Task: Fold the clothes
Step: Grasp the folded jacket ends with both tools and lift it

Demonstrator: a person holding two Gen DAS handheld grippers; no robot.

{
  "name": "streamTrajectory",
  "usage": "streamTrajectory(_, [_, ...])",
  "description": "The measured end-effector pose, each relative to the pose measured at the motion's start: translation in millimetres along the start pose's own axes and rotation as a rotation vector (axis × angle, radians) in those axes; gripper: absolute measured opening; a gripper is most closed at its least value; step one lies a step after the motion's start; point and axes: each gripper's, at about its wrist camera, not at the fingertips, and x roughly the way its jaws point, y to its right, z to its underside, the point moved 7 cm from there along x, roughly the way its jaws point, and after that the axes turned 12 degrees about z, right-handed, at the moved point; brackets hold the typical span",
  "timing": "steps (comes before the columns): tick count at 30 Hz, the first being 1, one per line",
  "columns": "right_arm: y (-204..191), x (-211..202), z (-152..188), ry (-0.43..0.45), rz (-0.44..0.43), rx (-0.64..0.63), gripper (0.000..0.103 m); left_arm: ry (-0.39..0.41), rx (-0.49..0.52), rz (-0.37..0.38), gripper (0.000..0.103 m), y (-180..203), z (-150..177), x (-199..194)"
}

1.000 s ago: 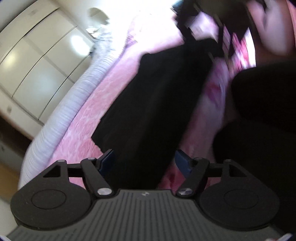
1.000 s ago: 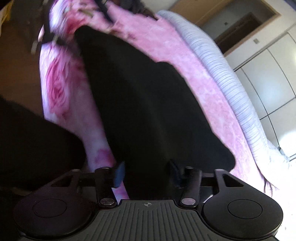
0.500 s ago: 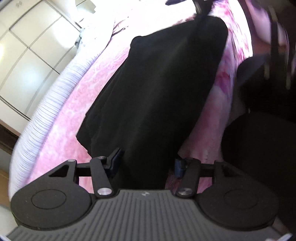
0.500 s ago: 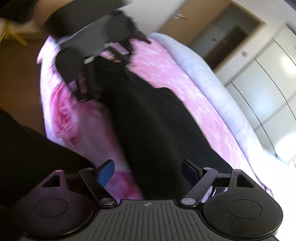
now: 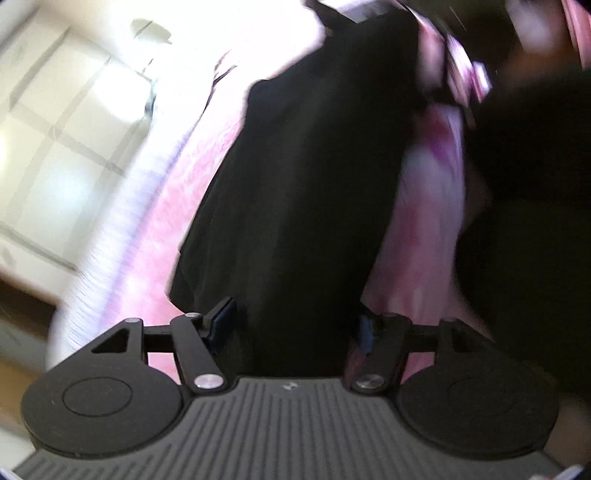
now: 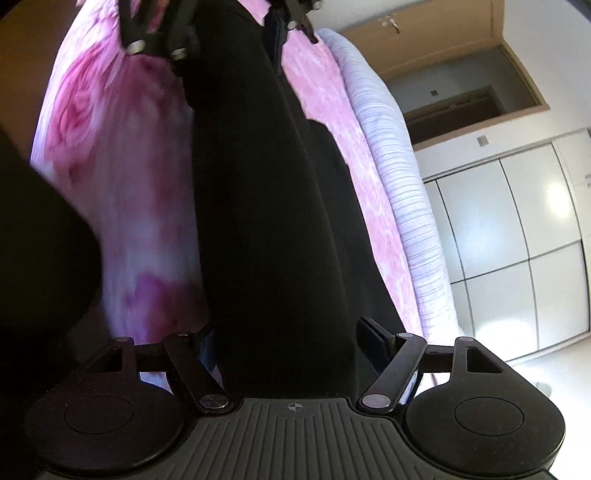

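Note:
A black garment lies stretched along a pink floral bedspread; it also shows in the right wrist view. My left gripper is at one end of it, jaws apart with the black cloth between the fingers. My right gripper is at the other end, jaws apart with cloth between them. The left gripper shows at the top of the right wrist view. I cannot see either pair of pads pressing the cloth.
A lilac striped quilt runs along the far side of the bed. White wardrobe doors and a wooden doorway stand beyond. The person's dark clothing fills the near side. The bed edge drops at the pink rose print.
The right gripper opened wide half a second ago and has narrowed around the garment's end. The left gripper's jaws narrowed, then widened a little. Both views shifted along the garment.

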Motion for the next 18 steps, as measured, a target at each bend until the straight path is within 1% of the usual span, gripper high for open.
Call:
streamTrajectory(1, [-1, 0, 0, 0.002, 0.001, -0.013, 0.072, -0.008, 0.059, -0.039, 0.066, 4, -1, 4])
streamTrajectory(3, [-1, 3, -2, 0.001, -0.009, -0.022, 0.072, -0.022, 0.127, -0.086, 0.073, 3, -5, 12])
streamTrajectory(5, [-3, 8, -4, 0.001, -0.021, -0.032, 0.072, -0.049, 0.145, -0.07, 0.071, -5, -10, 19])
streamTrajectory(6, [-3, 9, -4, -0.004, -0.03, -0.029, 0.068, -0.05, 0.141, -0.062, 0.059, -6, -11, 17])
streamTrajectory(7, [-1, 7, -5, -0.013, -0.049, -0.014, 0.053, -0.052, 0.137, -0.054, 0.044, -8, -11, 15])
streamTrajectory(8, [1, 0, -4, -0.024, -0.059, 0.009, 0.047, -0.054, 0.134, -0.045, 0.042, -9, -12, 13])
streamTrajectory(9, [6, -4, -5, -0.022, -0.048, 0.021, 0.038, -0.055, 0.13, -0.037, 0.038, -11, -13, 11])
streamTrajectory(12, [19, -15, -8, -0.02, -0.018, 0.052, 0.037, -0.056, 0.116, -0.015, 0.035, -11, -14, 11])
streamTrajectory(14, [15, -14, -9, -0.018, -0.019, 0.03, 0.038, -0.055, 0.107, -0.002, 0.035, -10, -13, 13])
streamTrajectory(16, [1, -7, -6, -0.017, -0.042, -0.016, 0.045, -0.05, 0.089, 0.022, 0.033, -10, -16, 14])
streamTrajectory(18, [-8, 0, -2, 0.003, -0.064, -0.034, 0.047, -0.05, 0.078, 0.045, 0.033, -14, -16, 13])
